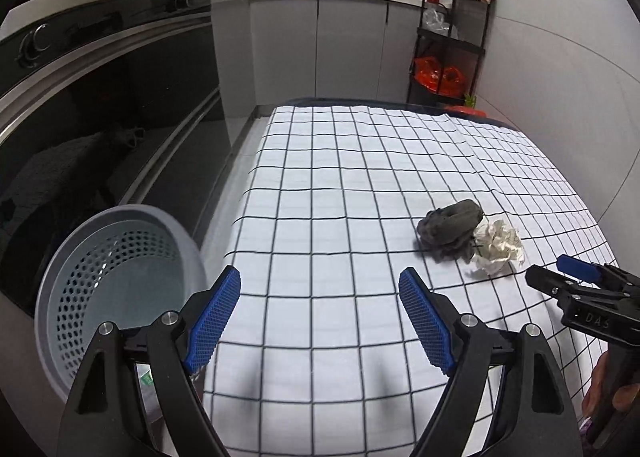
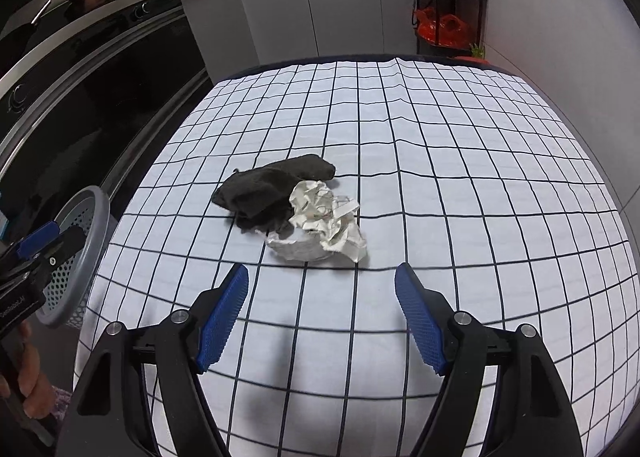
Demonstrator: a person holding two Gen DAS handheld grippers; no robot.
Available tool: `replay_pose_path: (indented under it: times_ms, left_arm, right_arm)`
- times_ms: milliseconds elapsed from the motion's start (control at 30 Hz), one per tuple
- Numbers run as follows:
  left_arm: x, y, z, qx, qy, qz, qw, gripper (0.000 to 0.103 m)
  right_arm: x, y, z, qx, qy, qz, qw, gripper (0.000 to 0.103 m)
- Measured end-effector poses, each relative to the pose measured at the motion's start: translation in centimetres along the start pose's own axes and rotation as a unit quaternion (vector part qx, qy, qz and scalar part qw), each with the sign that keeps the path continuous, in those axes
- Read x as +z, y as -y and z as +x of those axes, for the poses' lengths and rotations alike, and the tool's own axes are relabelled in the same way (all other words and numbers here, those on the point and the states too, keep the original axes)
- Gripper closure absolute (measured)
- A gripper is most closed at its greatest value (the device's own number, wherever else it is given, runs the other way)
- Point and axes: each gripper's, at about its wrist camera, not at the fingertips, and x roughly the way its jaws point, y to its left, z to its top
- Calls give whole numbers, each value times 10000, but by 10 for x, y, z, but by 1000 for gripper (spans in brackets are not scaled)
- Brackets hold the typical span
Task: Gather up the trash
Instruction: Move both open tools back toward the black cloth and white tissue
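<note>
Trash not yet picked up; both grippers are held released above the table.

The crumpled white paper (image 2: 324,225) lies mid-frame, touching a soft dark cloth (image 2: 272,193) on the checked tablecloth (image 2: 480,177). The right gripper (image 2: 321,317) and left gripper (image 1: 320,321) grasp nothing. A descent onto the paper seems needed; the perforated grey basket (image 1: 120,297) waits lower left.

A matt checked tablecloth (image 2: 440,161) is lying wrinkled under crumpled paper (image 2: 324,229) and a fuzzy dark cloth (image 2: 264,189); the perforated plastic basket (image 1: 80,257) is looking smooth, the oven front (image 1: 100,97) glossy.
</note>
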Motion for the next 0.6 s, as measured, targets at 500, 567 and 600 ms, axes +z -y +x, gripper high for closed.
replay_pose_path:
  times_ms: [500, 567, 600]
  left_arm:
    - [13, 26, 28, -164, 10, 72, 9998, 23]
    - [13, 28, 30, -184, -1, 81, 9998, 23]
    - [13, 29, 30, -192, -6, 92, 9998, 23]
  right_arm:
    - [21, 2, 46, -111, -198, -51, 9997, 31]
    - [22, 2, 51, -116, -241, -51, 9996, 31]
    - [23, 2, 53, -131, -256, -59, 9996, 31]
